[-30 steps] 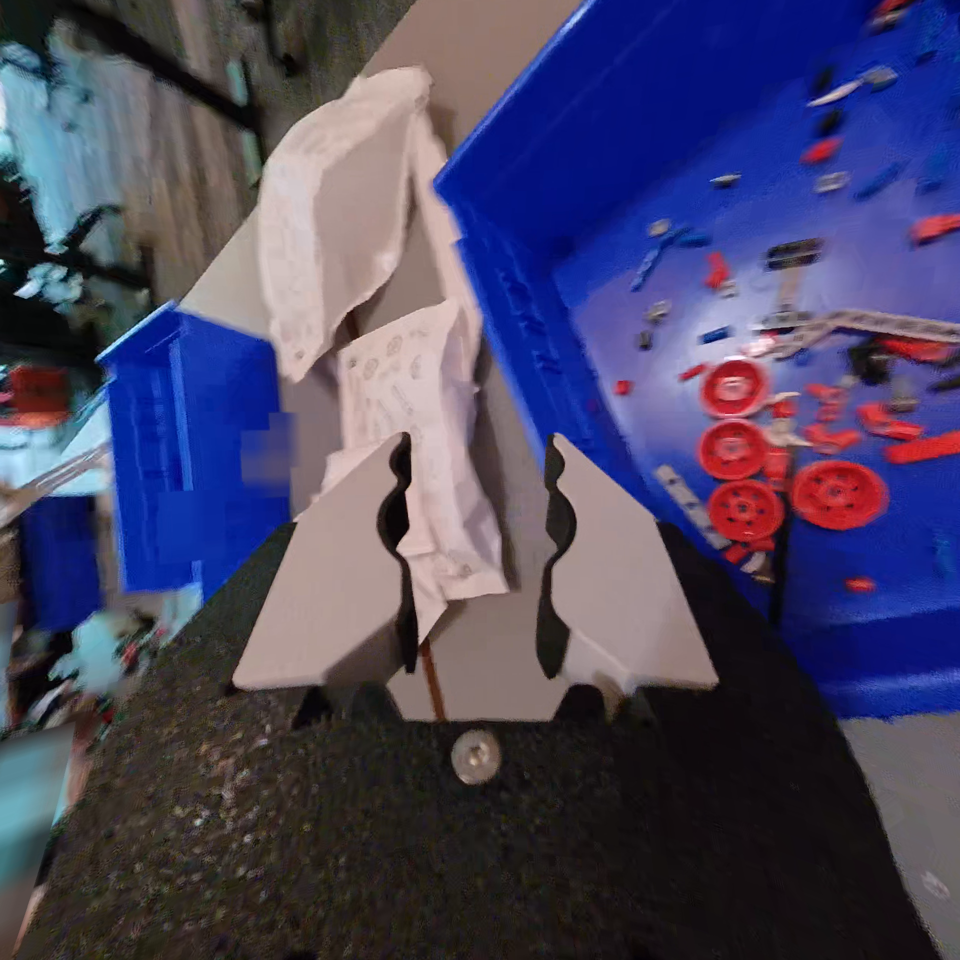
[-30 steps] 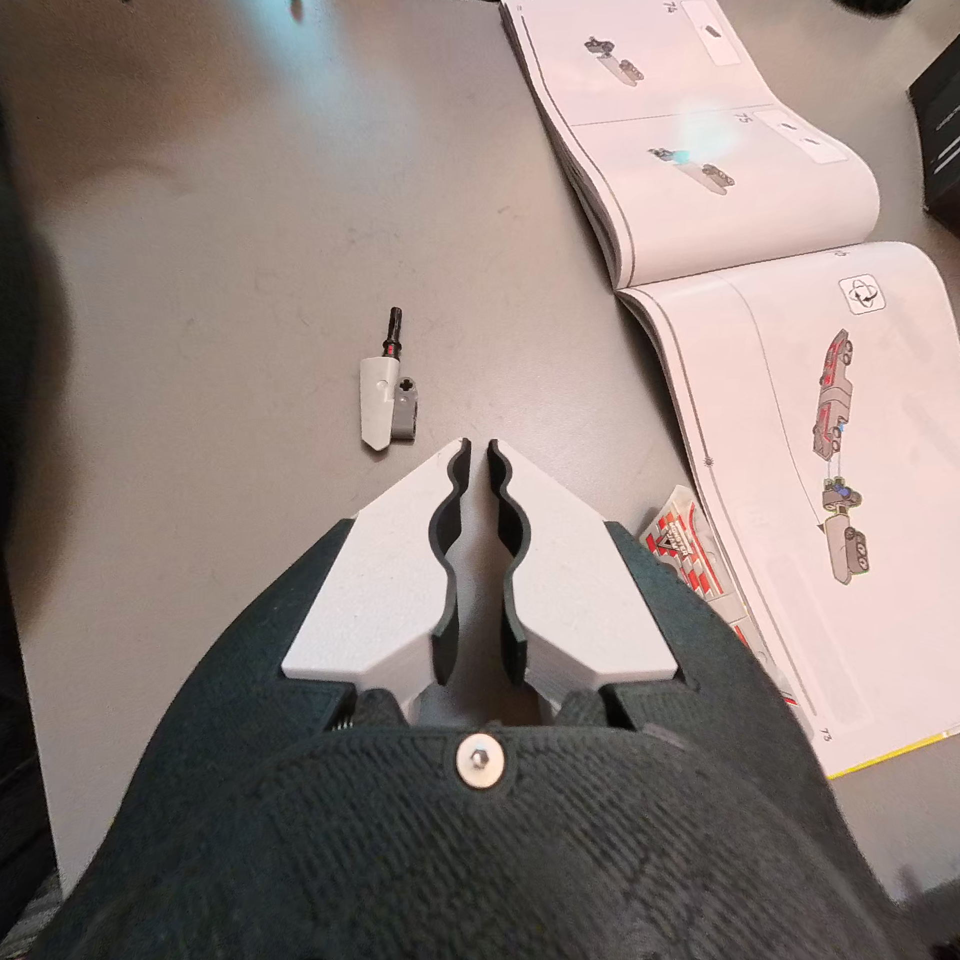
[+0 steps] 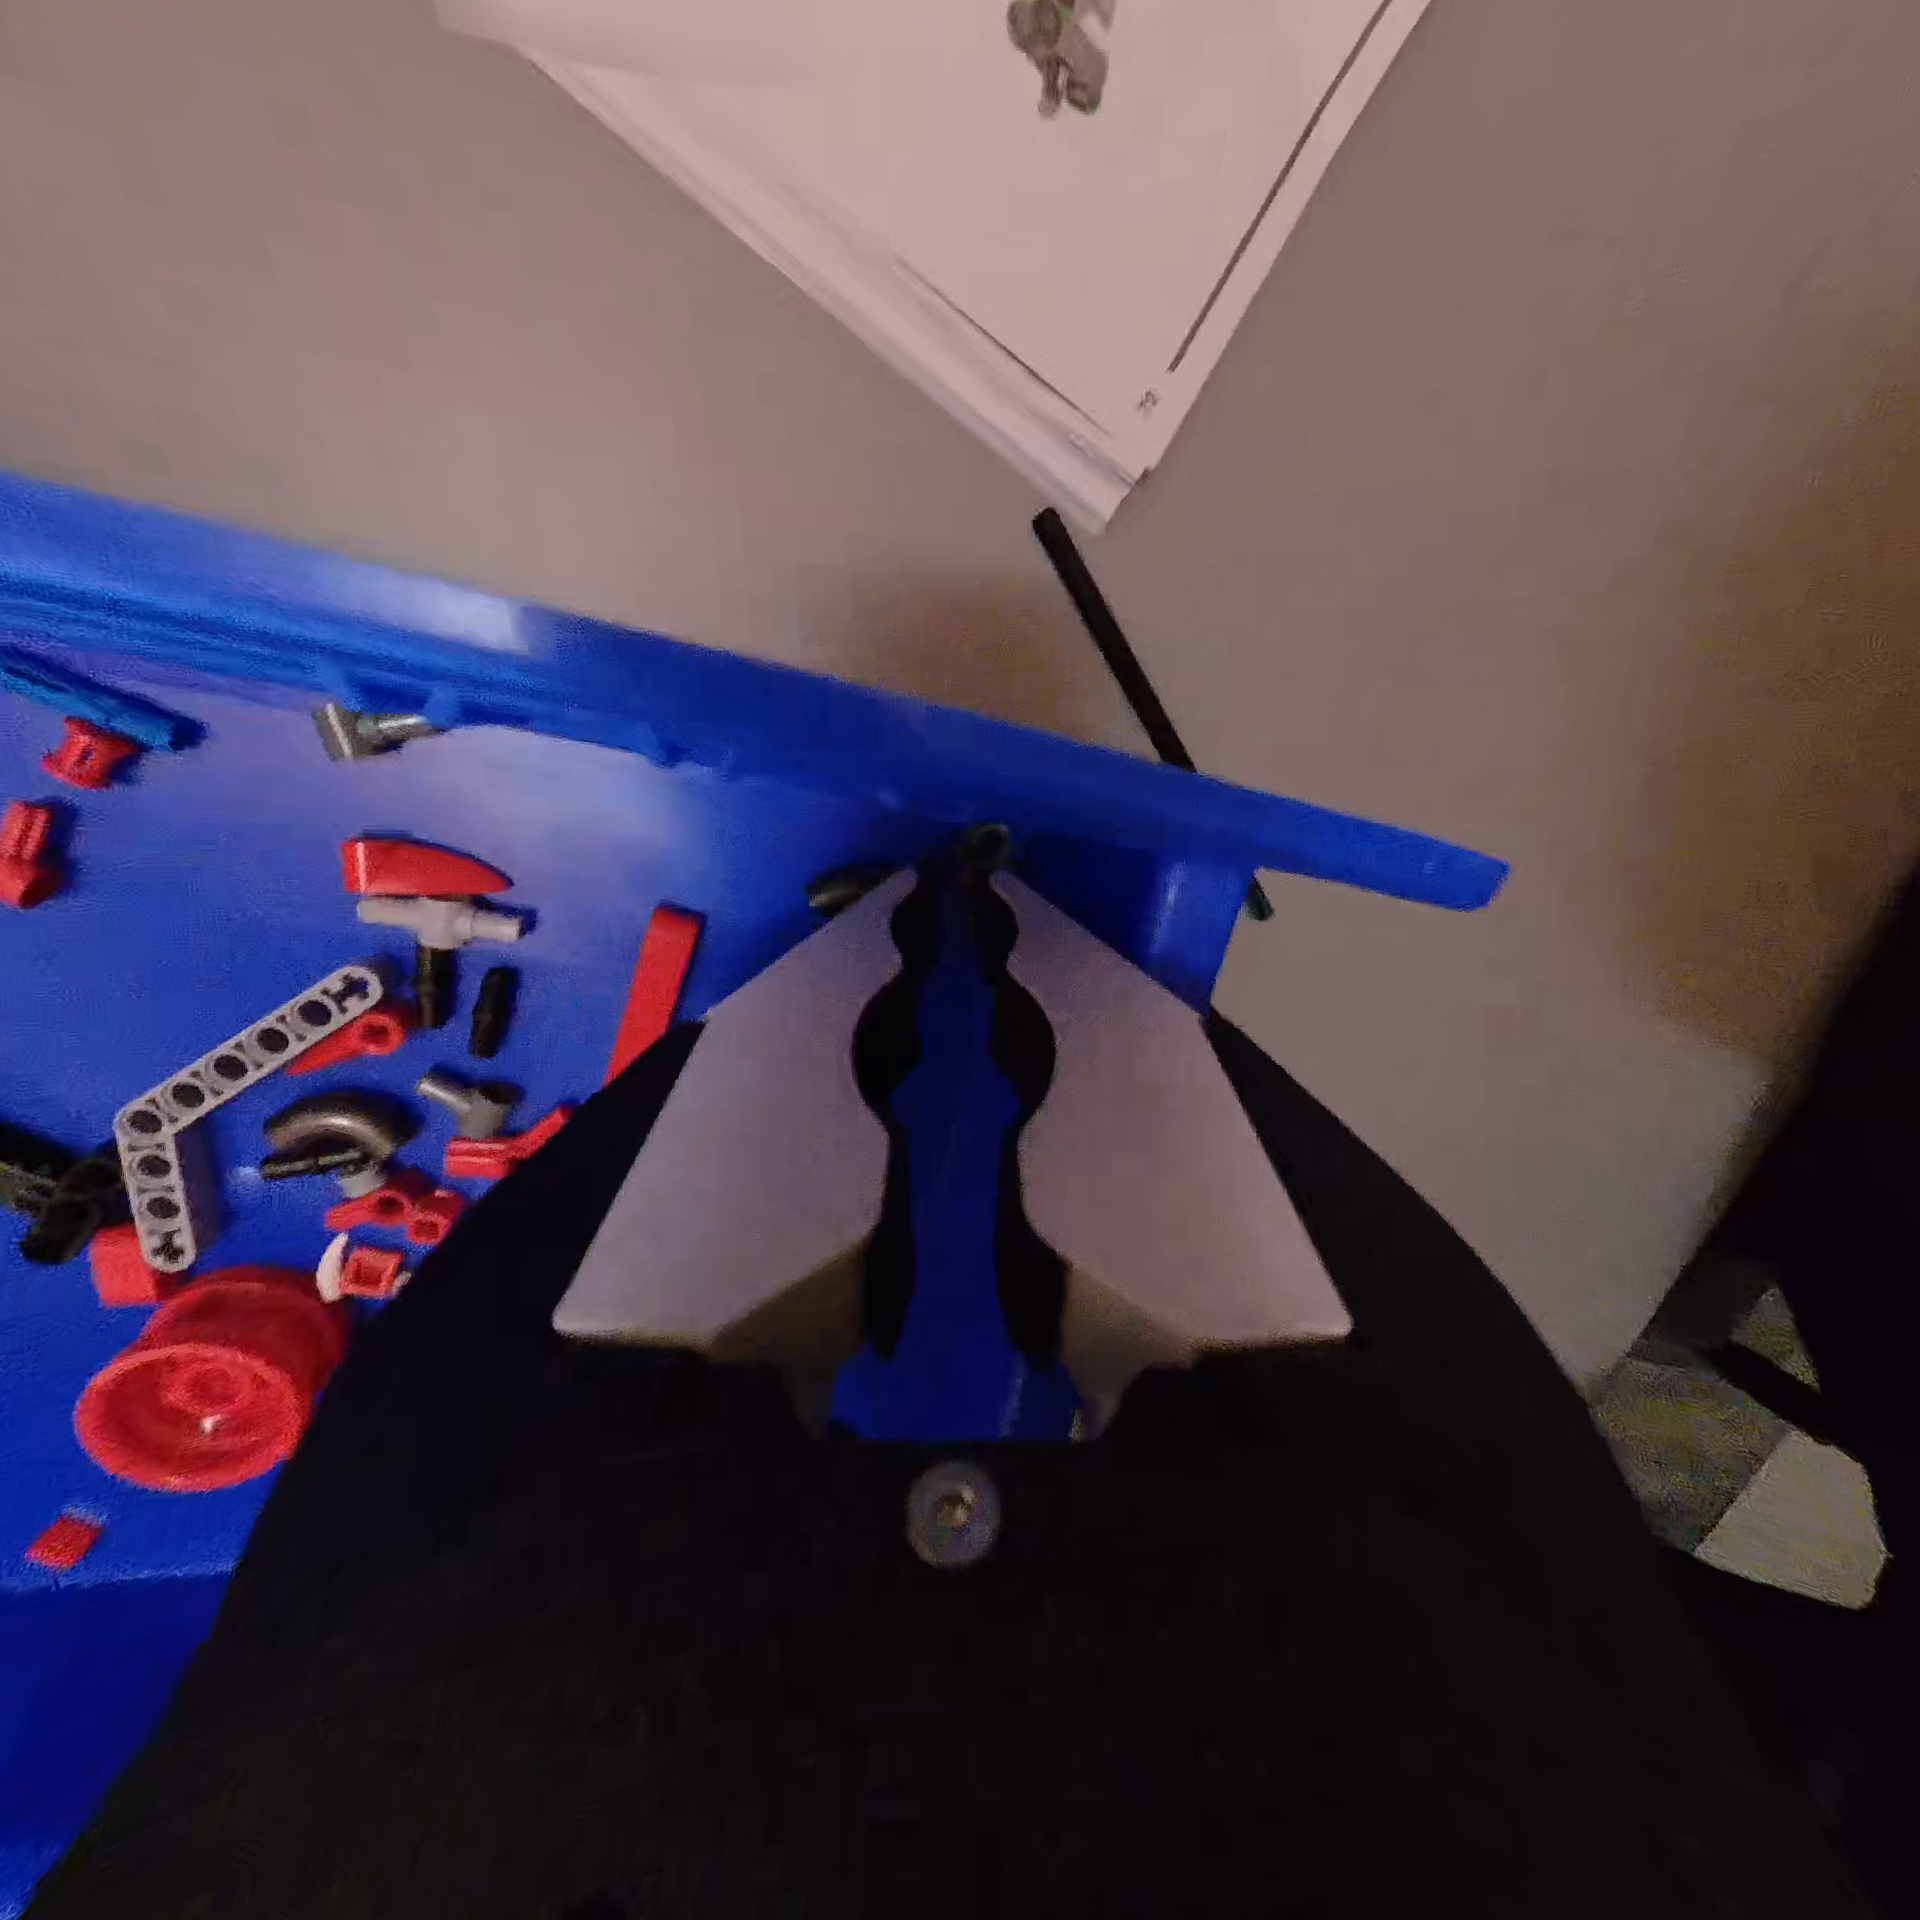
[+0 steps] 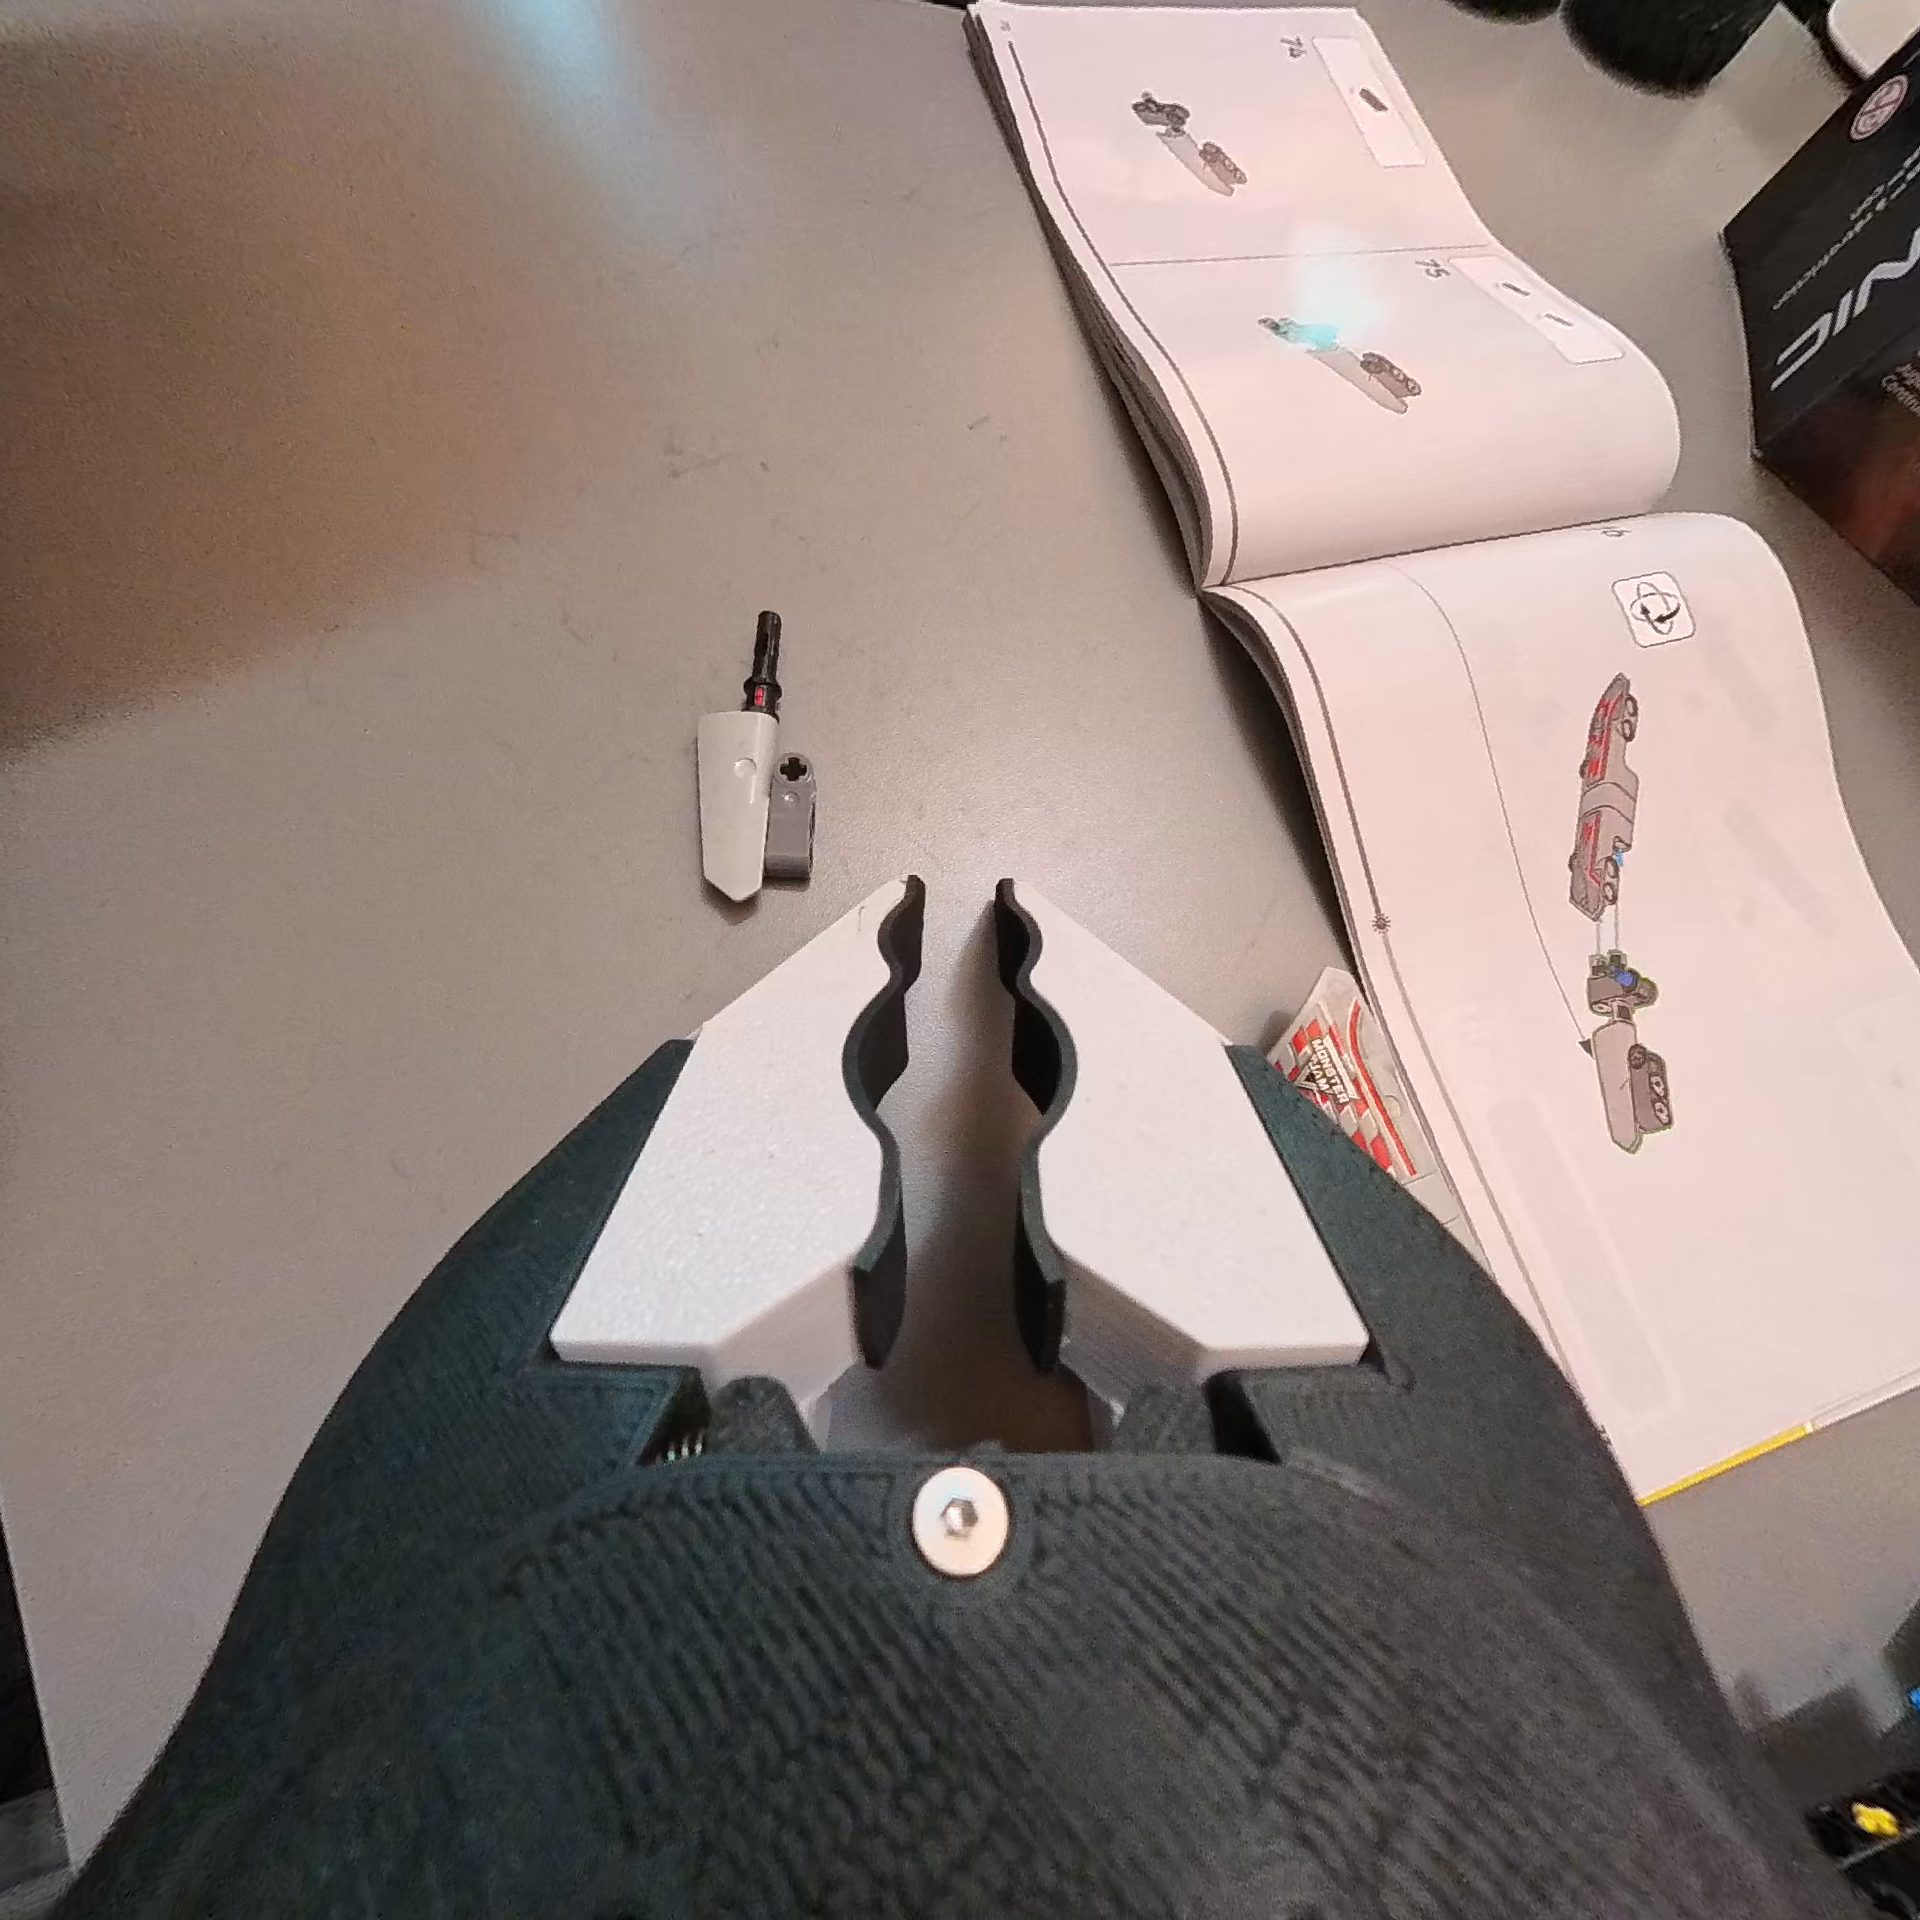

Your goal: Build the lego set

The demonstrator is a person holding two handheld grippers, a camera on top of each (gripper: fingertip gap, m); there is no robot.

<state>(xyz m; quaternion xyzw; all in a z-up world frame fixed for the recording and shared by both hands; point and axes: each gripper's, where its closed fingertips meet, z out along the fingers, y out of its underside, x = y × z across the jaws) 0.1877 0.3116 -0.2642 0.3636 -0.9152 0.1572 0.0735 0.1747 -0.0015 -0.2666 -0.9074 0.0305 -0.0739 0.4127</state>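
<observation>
Left wrist view | claw [image 3: 954, 883] over blue bin [image 3: 1039, 758] rim | black axle [image 3: 1117, 644] beyond

The grey table [image 4: 436, 436] lies bare around the small grey assembly [image 4: 750, 795], so the right gripper [image 4: 956, 894] has open room ahead and leftward, while the open instruction booklet [image 4: 1538, 852] and a black box [image 4: 1829, 312] crowd its right. The left gripper [image 3: 954, 878] is hemmed by the blue bin [image 3: 1039, 769] wall, its tips seemingly pinching a small dark piece in the blur. Beyond that rim a black rod [image 3: 1112, 644] lies across the table.
</observation>
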